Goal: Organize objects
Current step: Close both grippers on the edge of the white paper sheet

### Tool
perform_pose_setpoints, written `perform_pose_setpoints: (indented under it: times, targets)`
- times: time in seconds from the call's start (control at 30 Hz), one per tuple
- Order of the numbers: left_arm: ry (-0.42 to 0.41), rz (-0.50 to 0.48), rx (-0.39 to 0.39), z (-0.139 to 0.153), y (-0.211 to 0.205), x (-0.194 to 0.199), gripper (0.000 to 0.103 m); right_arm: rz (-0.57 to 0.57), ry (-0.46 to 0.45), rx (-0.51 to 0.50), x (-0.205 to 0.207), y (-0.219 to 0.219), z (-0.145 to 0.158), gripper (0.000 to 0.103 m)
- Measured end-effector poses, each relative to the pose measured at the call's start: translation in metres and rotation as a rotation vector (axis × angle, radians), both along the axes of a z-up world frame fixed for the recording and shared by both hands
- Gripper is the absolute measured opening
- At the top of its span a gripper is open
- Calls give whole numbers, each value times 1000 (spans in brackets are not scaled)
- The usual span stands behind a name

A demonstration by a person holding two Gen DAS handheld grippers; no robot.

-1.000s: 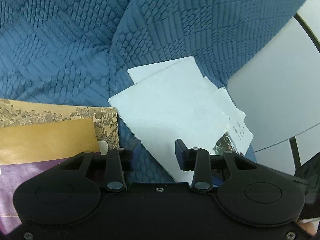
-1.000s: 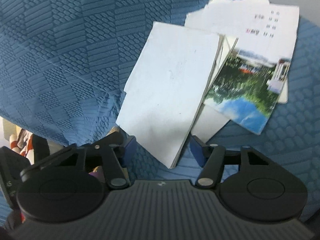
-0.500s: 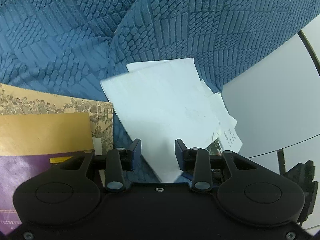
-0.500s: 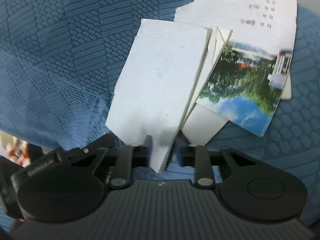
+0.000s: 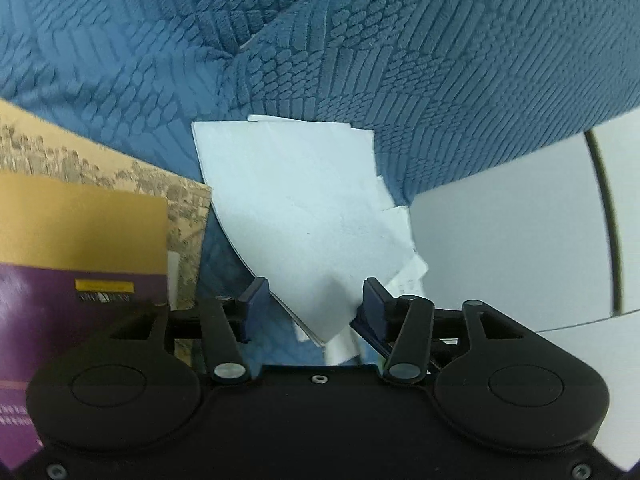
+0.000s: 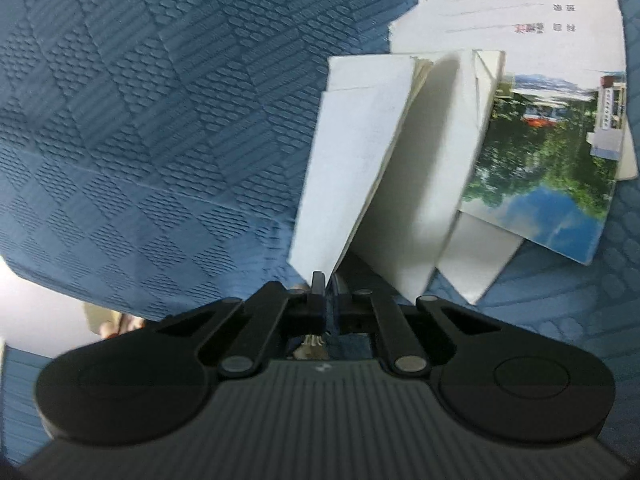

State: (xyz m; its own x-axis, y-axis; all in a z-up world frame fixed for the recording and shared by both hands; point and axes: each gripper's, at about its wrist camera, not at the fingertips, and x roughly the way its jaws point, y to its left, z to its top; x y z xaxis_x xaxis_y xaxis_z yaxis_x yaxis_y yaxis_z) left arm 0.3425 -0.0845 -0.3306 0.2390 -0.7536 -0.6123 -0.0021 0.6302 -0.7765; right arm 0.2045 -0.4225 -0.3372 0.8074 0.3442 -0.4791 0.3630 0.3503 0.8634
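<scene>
- On the blue textured cloth [image 6: 160, 120], a white booklet [image 6: 352, 168] is lying fanned open, beside a booklet with a landscape photo cover [image 6: 548, 168] to its right.
- Having just been closing, the right gripper [image 6: 329, 292] is pinching the white booklet's near corner.
- Having just been opening, the left gripper [image 5: 316, 300] is standing open around that booklet's corner, its pads apart from the paper.
- At the left, a tan and purple book [image 5: 80, 240] is lying.

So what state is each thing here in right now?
Right tongs: shut on the white booklet's corner.
Left tongs: open, just widened, straddling the booklet's corner.
White booklet: lifted, fanning open.
Photo booklet: closed, lying flat.
Purple book: closed, lying flat.
</scene>
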Motion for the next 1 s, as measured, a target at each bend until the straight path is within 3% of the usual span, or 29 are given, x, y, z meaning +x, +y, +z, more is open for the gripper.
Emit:
perform_pose_setpoints:
  times: [0.27,0.47,0.53,0.63,0.73,0.93,1.0]
  targets:
    - [107,39,-129,-18,4,1,50,-27,-54,62,-2,-4,0,5]
    - [221,138,-267,-40,9,4,32,-36,-73,94,-3,-5,-3,5]
    - [217,163,-257,-42,9,5,18,-42,-78,109,-4,-6,-5,5]
    - [204,178,-263,-42,9,6,10,-49,-75,104,-6,-7,-7,5]
    - [162,166,-246,-34,6,6,4,-54,-52,61,-9,-6,-6,8]
    - [137,166,-258,-29,5,3,2,-96,-22,106,-15,-5,-18,9]
    - [131,164,-274,-25,4,1,2,-113,-34,112,-17,-4,-17,19]
